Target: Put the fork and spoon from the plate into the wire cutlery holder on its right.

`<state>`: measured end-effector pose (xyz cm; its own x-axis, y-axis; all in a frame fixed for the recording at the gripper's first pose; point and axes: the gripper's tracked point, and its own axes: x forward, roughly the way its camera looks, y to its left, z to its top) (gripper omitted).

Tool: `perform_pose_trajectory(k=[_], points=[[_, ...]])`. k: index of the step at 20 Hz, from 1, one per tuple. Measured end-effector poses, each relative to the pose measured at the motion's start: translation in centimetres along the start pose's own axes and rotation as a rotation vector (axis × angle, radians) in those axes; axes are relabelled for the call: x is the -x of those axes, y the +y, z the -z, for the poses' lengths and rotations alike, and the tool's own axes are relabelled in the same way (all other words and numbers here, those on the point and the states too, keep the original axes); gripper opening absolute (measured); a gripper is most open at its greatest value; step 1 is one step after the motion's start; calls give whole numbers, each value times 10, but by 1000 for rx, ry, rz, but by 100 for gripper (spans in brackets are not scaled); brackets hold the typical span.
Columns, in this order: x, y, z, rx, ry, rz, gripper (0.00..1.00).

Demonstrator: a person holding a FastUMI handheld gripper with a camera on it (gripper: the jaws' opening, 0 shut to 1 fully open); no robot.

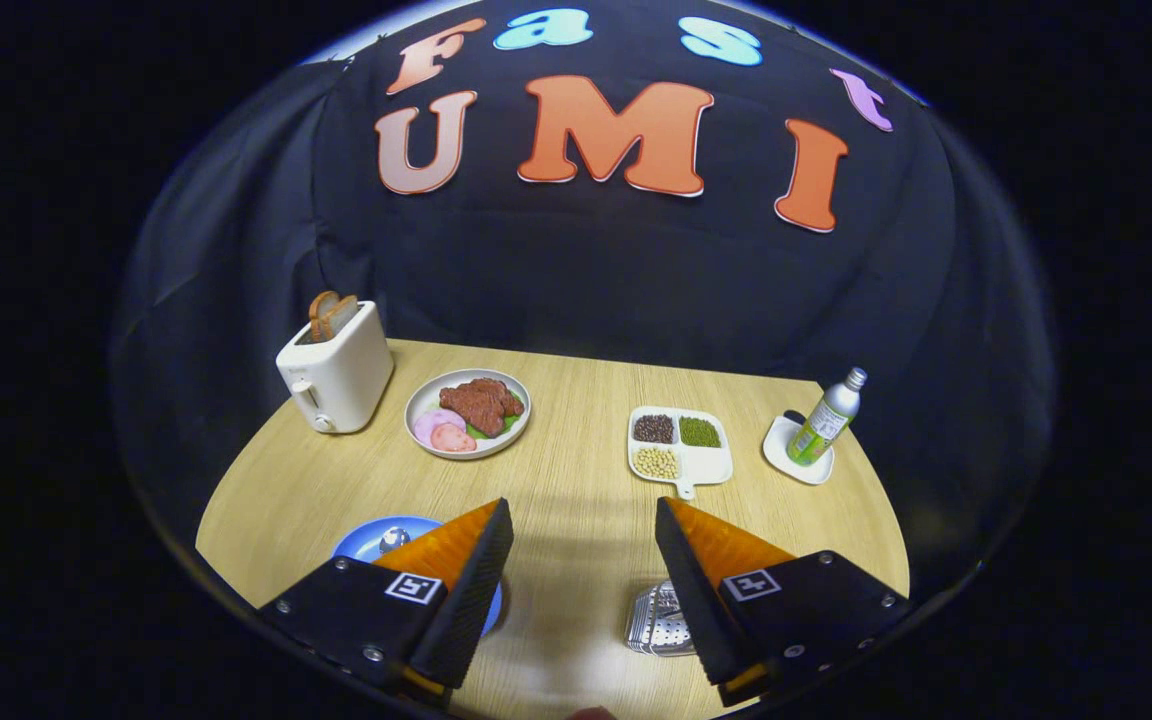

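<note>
Gripper (584, 585) hangs wide open and empty over bare table (576, 420), plate (366, 540) with spoon (394, 539) peeking behind its left finger, holder (658, 620) behind the right.

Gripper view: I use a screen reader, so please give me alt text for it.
The tongs hang open over a wooden table, a blue plate behind the left finger and a metal cutlery holder by the right. Beyond sit a toaster, food plate, bean tray and bottle.

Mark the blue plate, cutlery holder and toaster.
blue plate (361, 540): gripper view, bare rim beside one finger.
cutlery holder (658, 625): gripper view, perforated metal wall beside the other finger.
toaster (341, 372): gripper view, front face.
</note>
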<state>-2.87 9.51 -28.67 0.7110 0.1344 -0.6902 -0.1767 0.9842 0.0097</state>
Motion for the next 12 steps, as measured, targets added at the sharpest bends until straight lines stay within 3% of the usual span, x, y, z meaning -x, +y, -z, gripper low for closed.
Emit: perform_pose_trajectory(k=[7, 12], points=[[10, 61, -18, 39, -99, -86, 88], [9, 92, -11, 34, -94, -138, 87]])
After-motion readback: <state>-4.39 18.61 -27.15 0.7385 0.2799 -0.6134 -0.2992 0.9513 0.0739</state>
